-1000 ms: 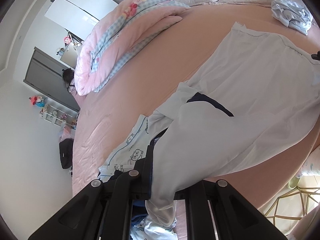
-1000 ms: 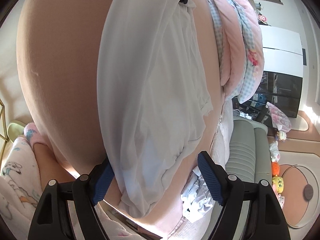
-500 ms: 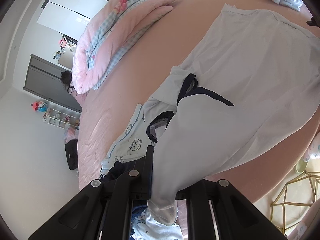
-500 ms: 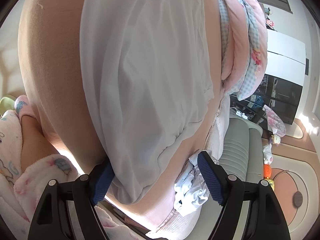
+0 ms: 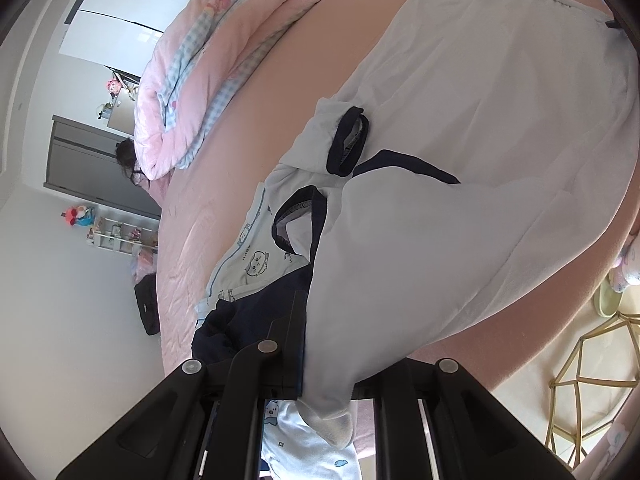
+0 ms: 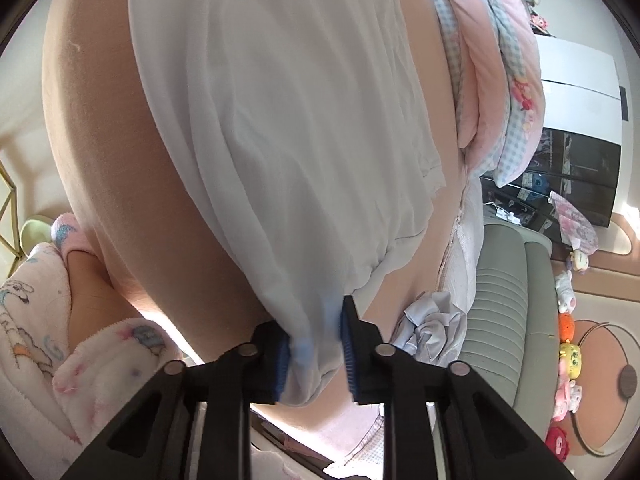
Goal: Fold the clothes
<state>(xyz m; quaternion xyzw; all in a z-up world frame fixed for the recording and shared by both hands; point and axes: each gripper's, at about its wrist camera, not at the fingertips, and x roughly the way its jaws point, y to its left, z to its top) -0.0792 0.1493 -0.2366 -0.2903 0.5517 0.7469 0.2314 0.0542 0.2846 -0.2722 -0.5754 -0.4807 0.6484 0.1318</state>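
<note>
A white T-shirt (image 5: 460, 160) with navy trim at the collar and sleeve cuffs lies spread on the pink bed (image 5: 240, 184). My left gripper (image 5: 320, 384) is shut on a bunched corner of the shirt's collar end, and the cloth drapes over one finger. In the right wrist view the same shirt (image 6: 288, 120) stretches away from me. The jaws of my right gripper (image 6: 314, 356) are closing, and its blue pads (image 6: 282, 364) pinch a gathered fold of the shirt's hem end between them.
A rolled pink quilt (image 5: 224, 60) lies along the bed's far side. A pale blue printed garment (image 5: 256, 264) and a dark navy one (image 5: 224, 332) lie beside the shirt. Crumpled pale cloth (image 6: 432, 324) sits near a grey sofa (image 6: 508, 280). A gold wire frame (image 5: 592, 380) stands by the bed.
My right gripper's jaws have gone from wide apart to pinched on the shirt's hem. The left gripper has sunk with its corner, and the navy collar and cuff have come into view.
</note>
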